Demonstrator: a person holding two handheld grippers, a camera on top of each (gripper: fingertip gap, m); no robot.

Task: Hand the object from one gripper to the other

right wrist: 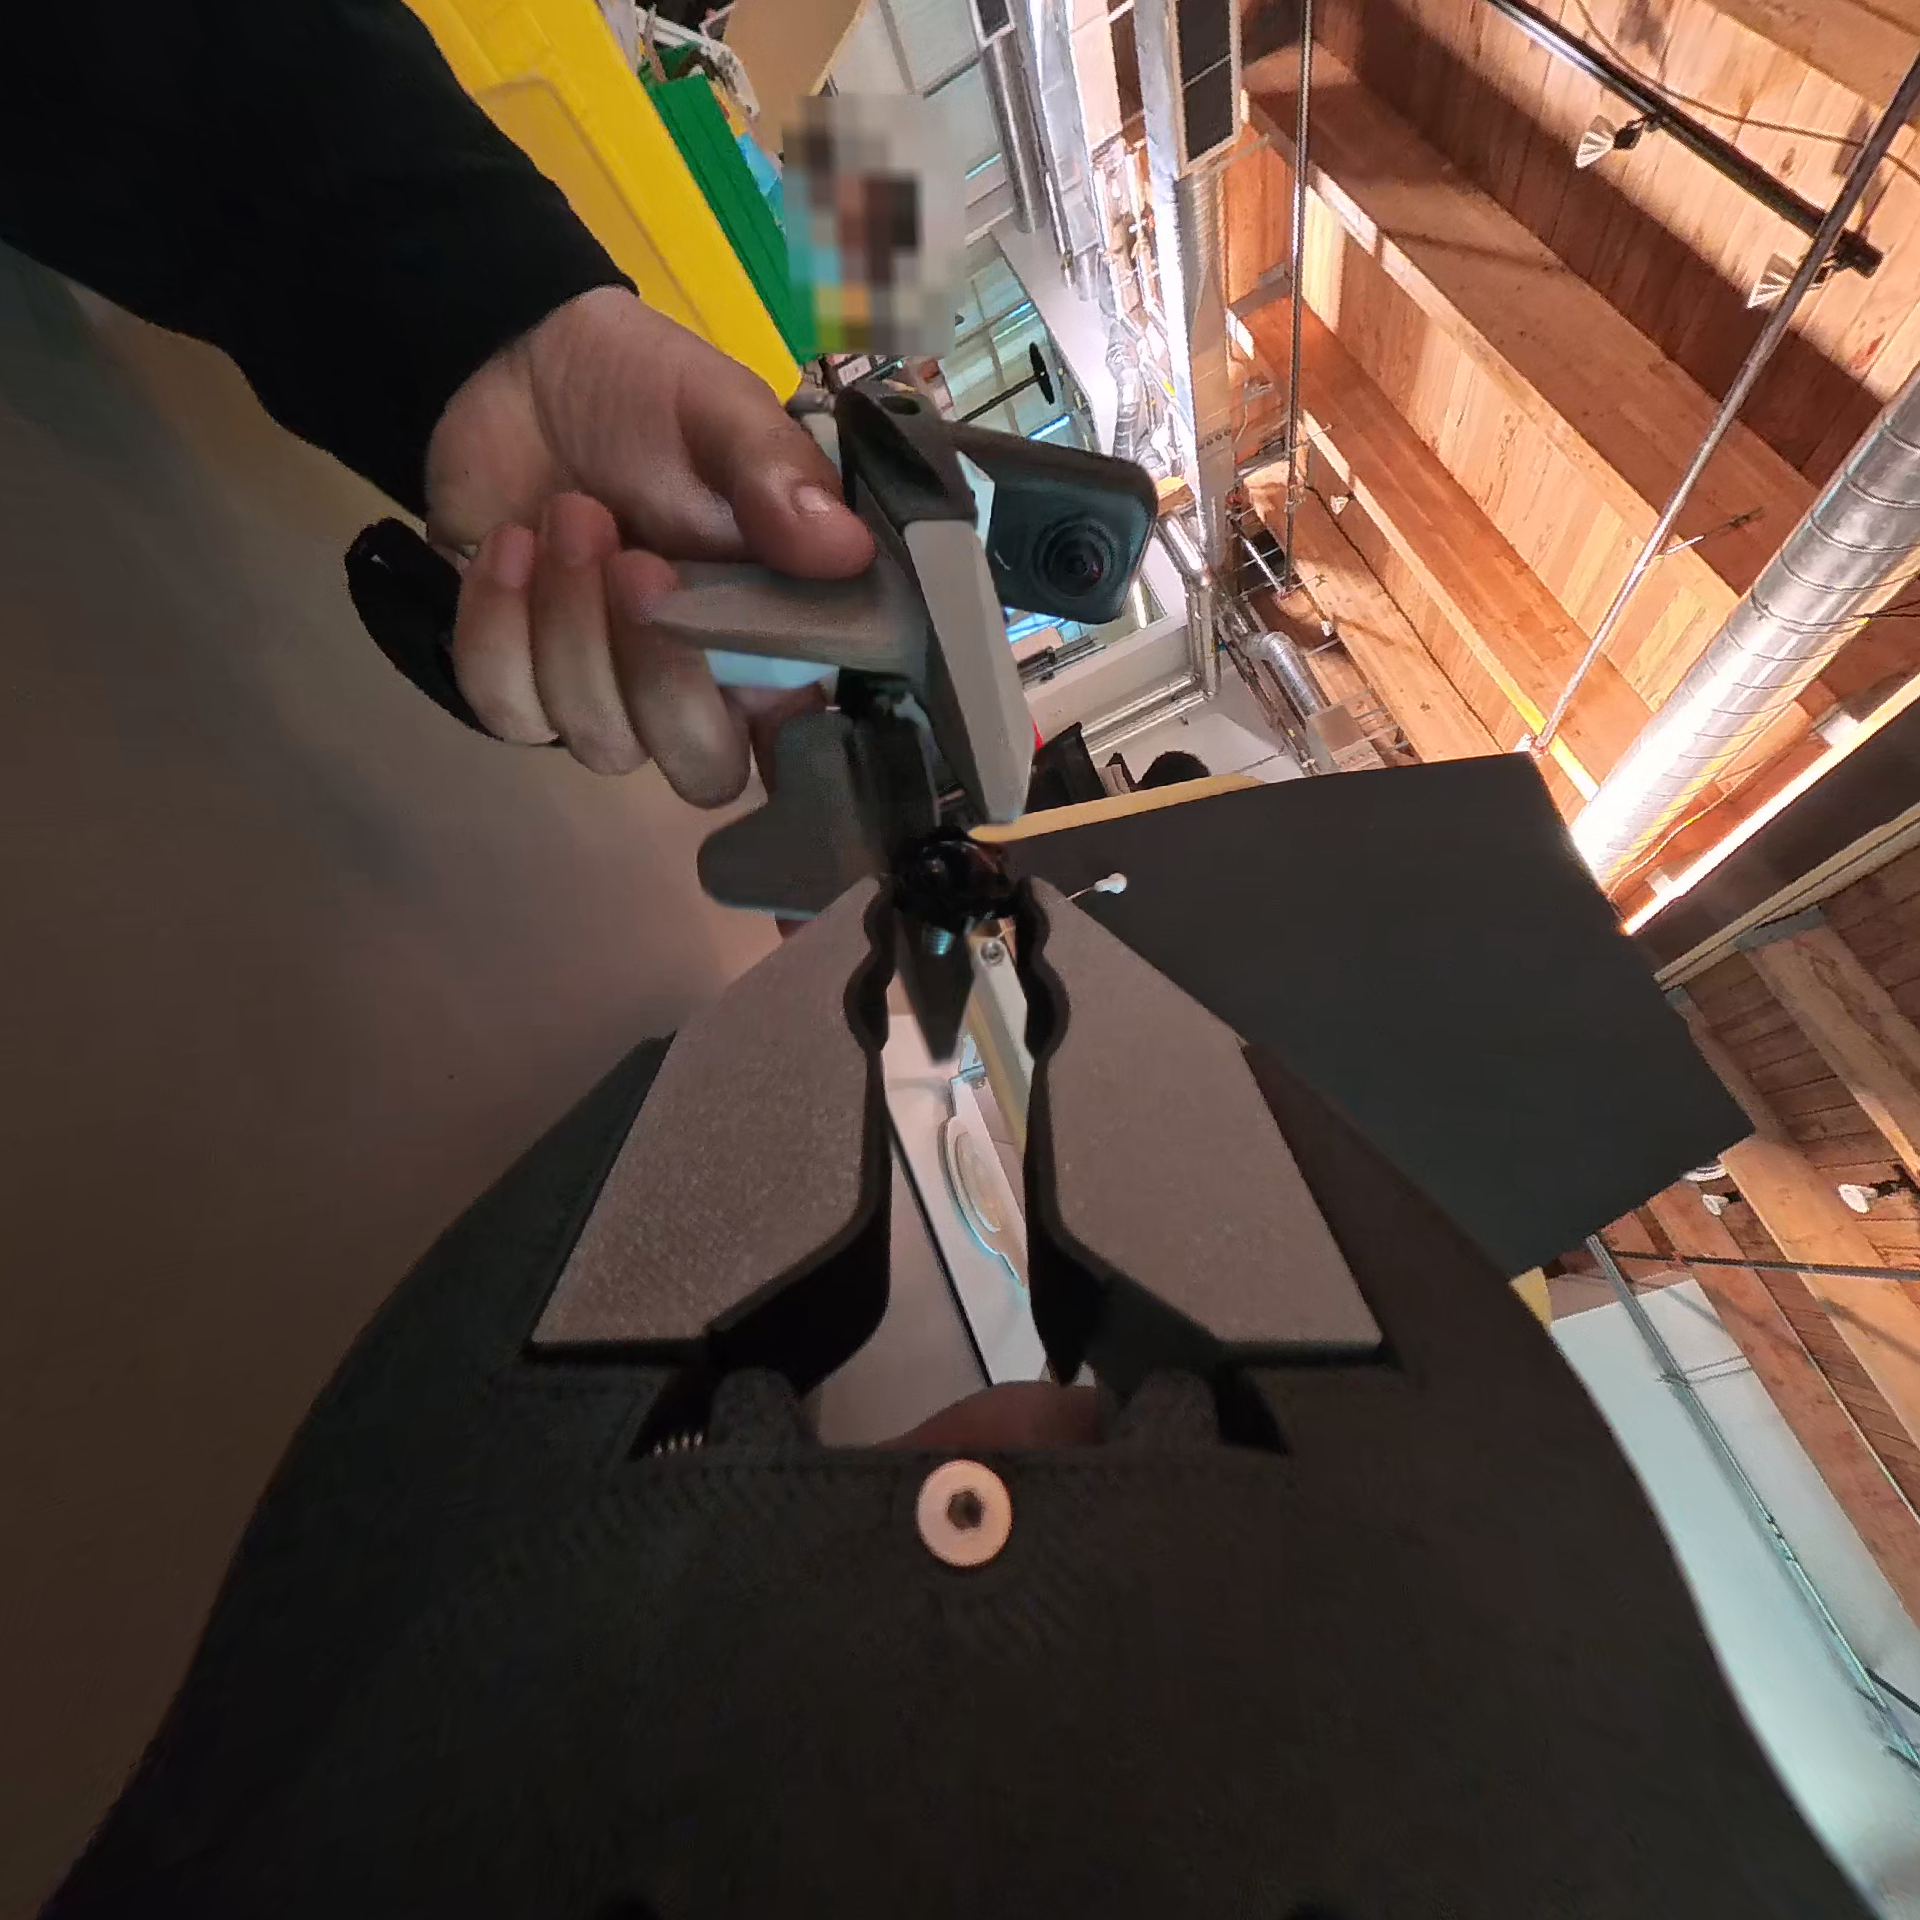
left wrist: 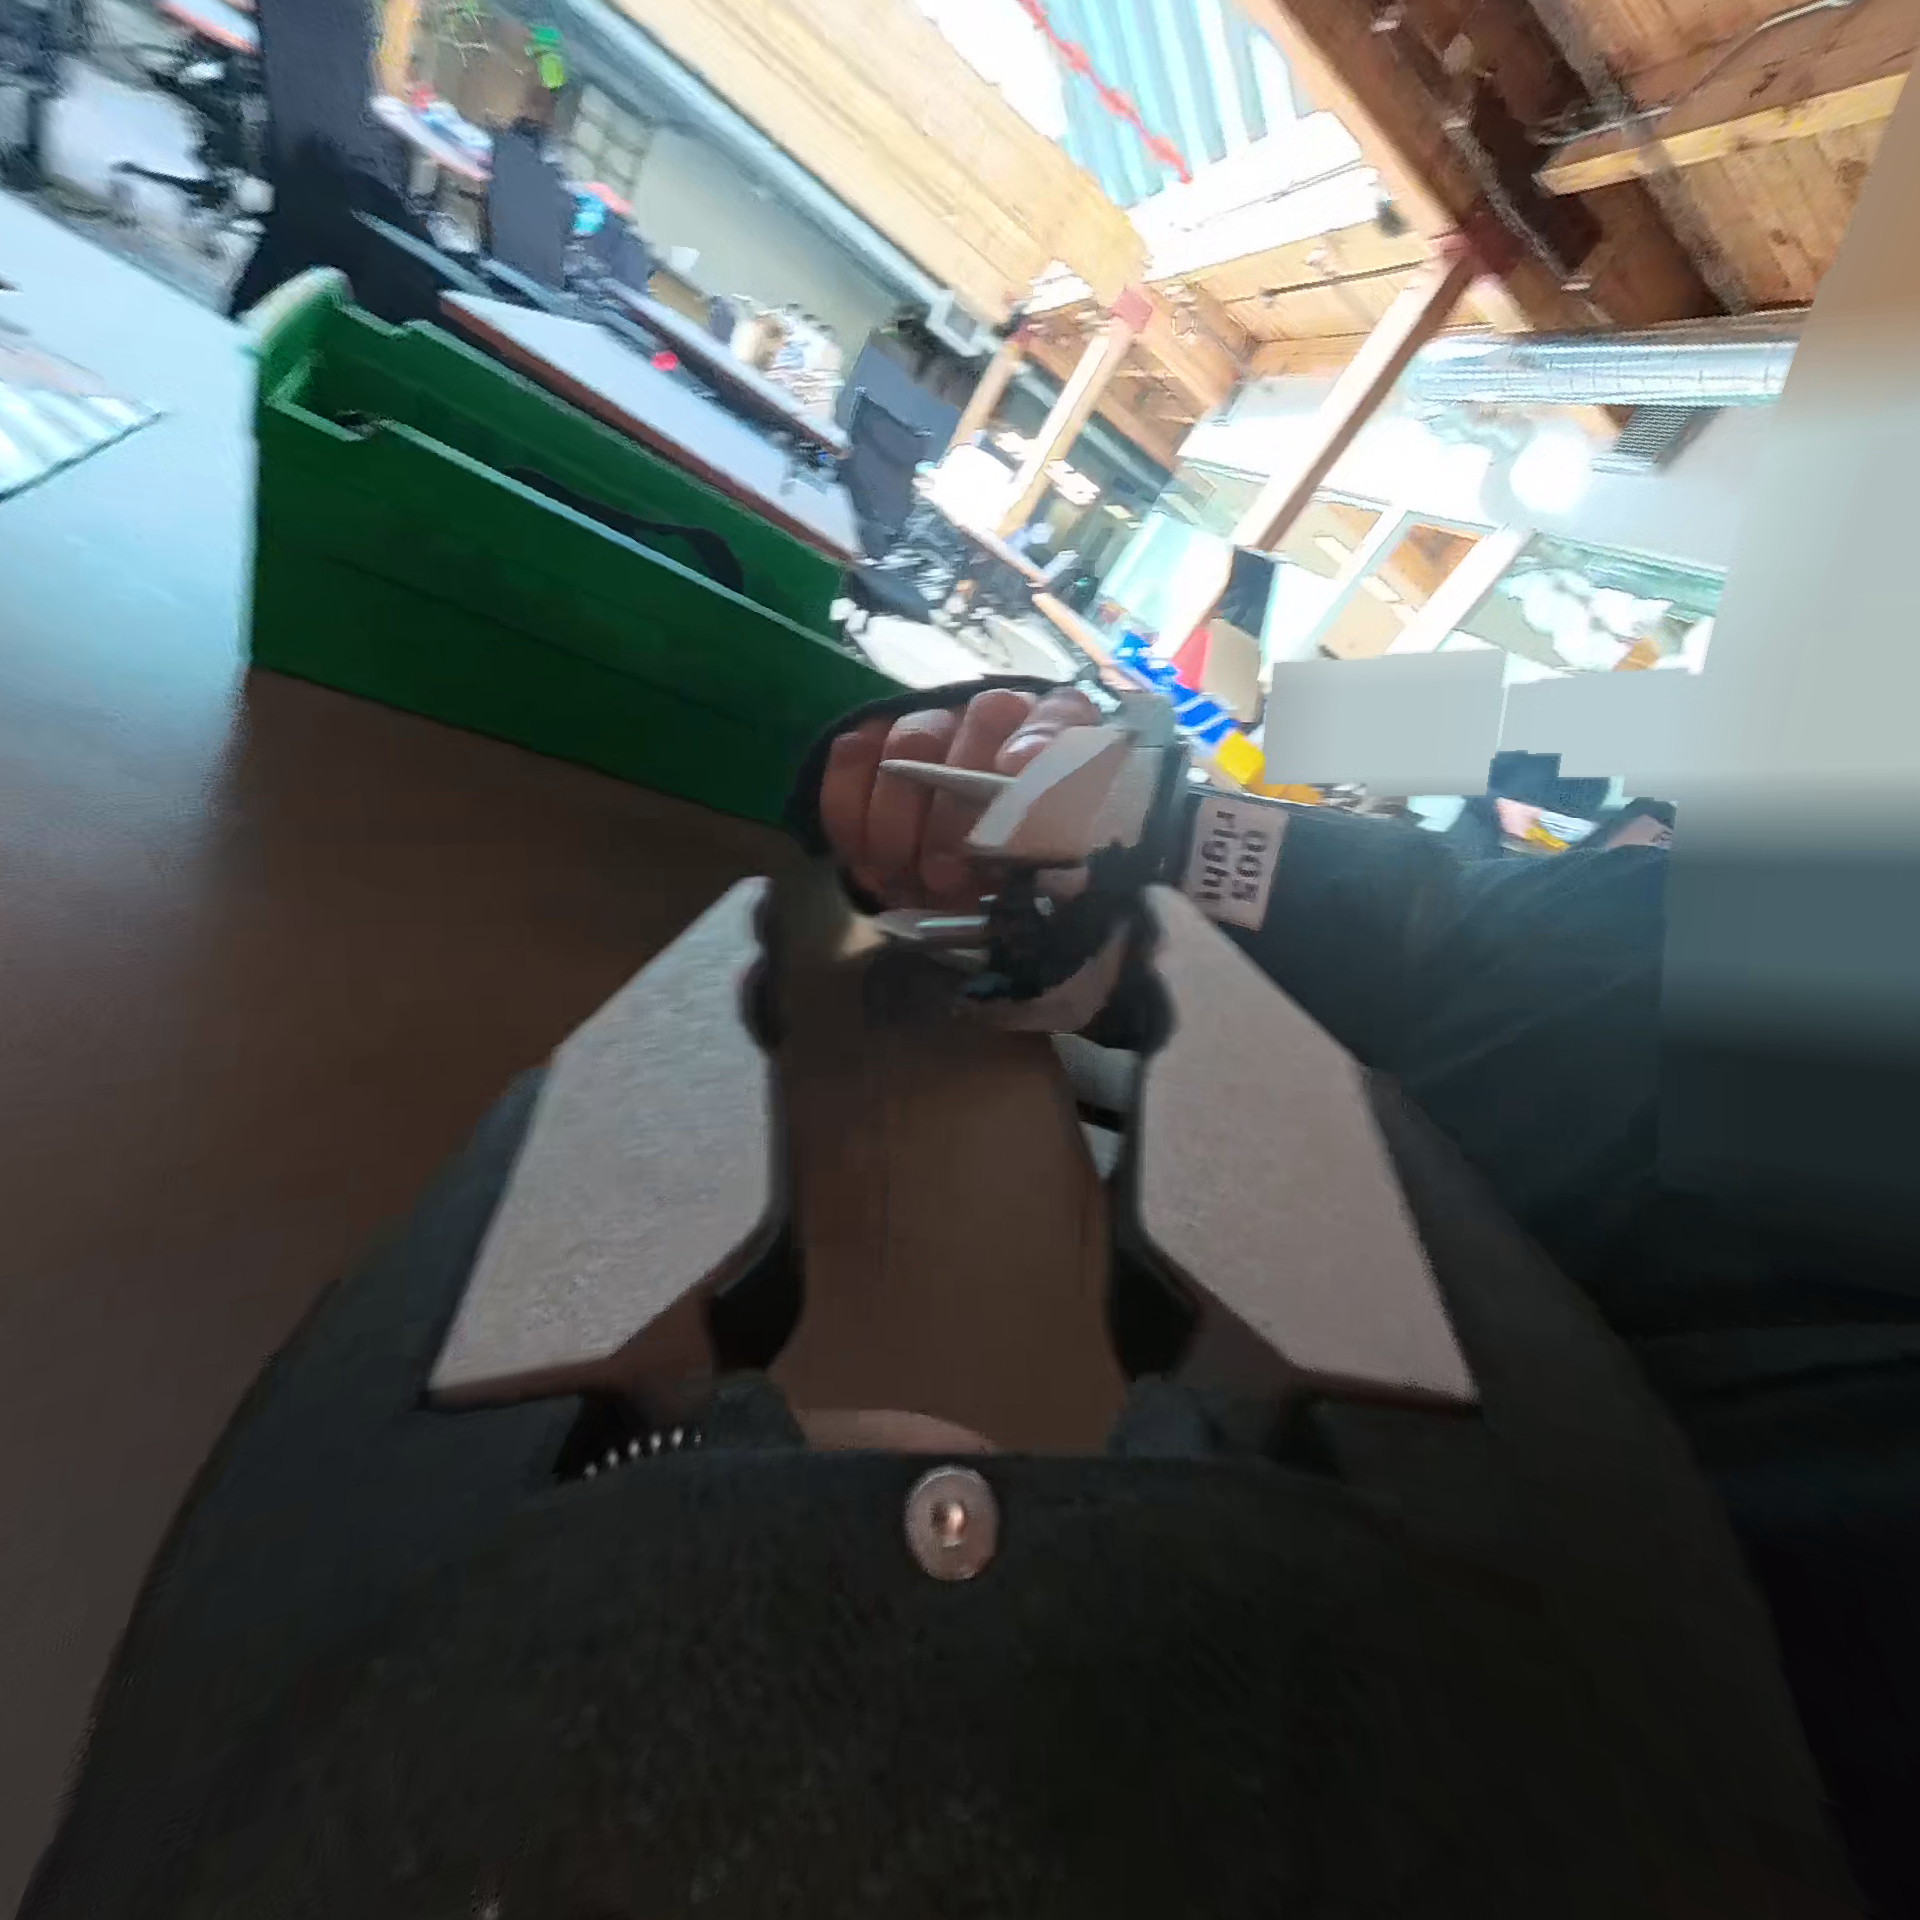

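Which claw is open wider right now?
The left claw: its fingers stand far apart. The right claw has its tips beside the small black object, with a much narrower gap.

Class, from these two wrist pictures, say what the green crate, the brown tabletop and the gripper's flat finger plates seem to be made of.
Green crate: likely moulded plastic; uniform colour, stepped ribbed walls.
Brown tabletop: smooth matte surface, possibly laminate or linoleum; blur hides any grain.
Finger plates of the right gripper: grey, finely grainy matte faces set in a black body with printed-looking layer lines, so probably plastic with a textured coating.
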